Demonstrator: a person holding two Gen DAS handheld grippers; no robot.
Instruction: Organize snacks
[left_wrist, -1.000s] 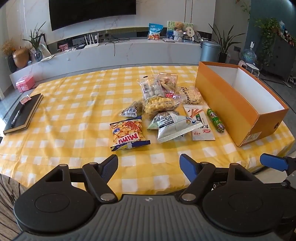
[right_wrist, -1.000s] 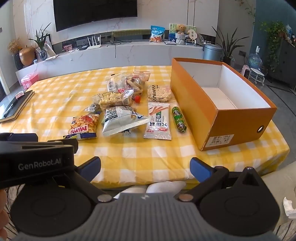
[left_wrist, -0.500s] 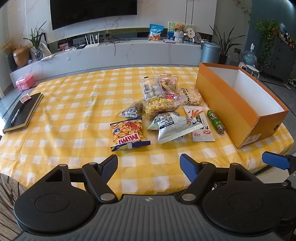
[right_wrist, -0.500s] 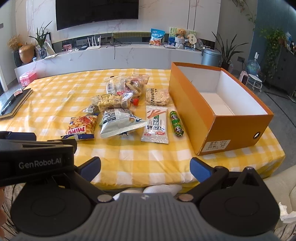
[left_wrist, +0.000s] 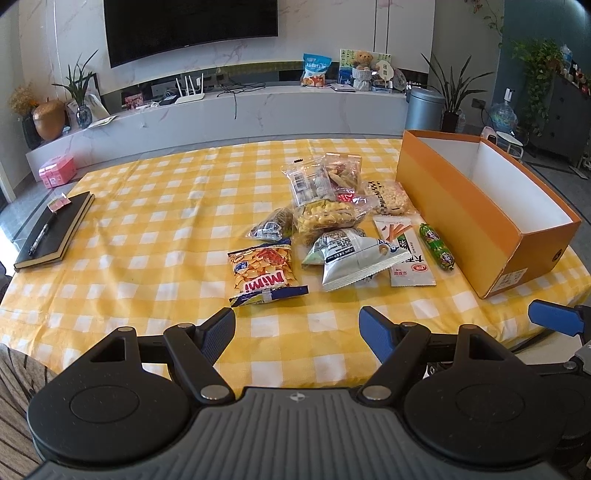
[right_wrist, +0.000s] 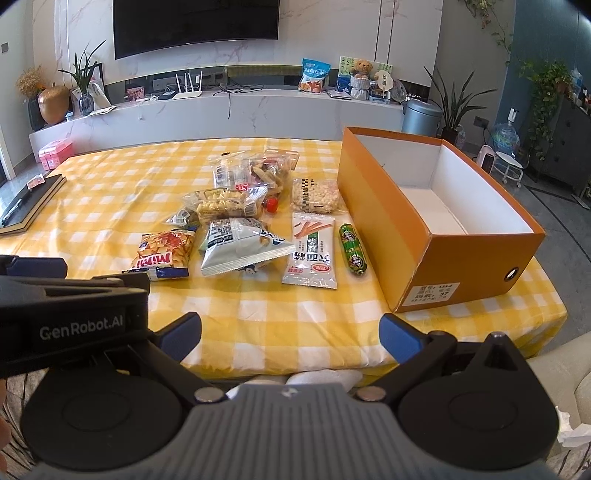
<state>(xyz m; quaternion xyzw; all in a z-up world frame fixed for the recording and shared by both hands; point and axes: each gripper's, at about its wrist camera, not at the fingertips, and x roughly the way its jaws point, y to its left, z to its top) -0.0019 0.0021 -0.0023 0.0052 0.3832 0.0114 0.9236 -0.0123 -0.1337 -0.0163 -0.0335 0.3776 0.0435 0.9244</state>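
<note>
Essentially nothing is changed from a second ago: both left gripper (left_wrist: 297, 328) and right gripper (right_wrist: 290, 332) fingers are held apart, empty. The orange box (right_wrist: 388, 221) floor at 2 o'clock is seen only in the right view.

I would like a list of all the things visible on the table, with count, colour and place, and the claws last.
Box: one, orange outside, white inside, nothing seen in it, right side of table.
Sausage: one, green wrapper, beside the box.
Flat sachet: one, white, left of the sausage.
Silver bag: one, middle of the pile.
Mimi bag: one, orange, nearest left.
Clear packets: several, far side of pile.
Notebook: one, black, pen on it, far left.
Tablecloth: one, yellow-white check.
Left claw: open, holding nothing.
Right claw: open, holding nothing.
</note>
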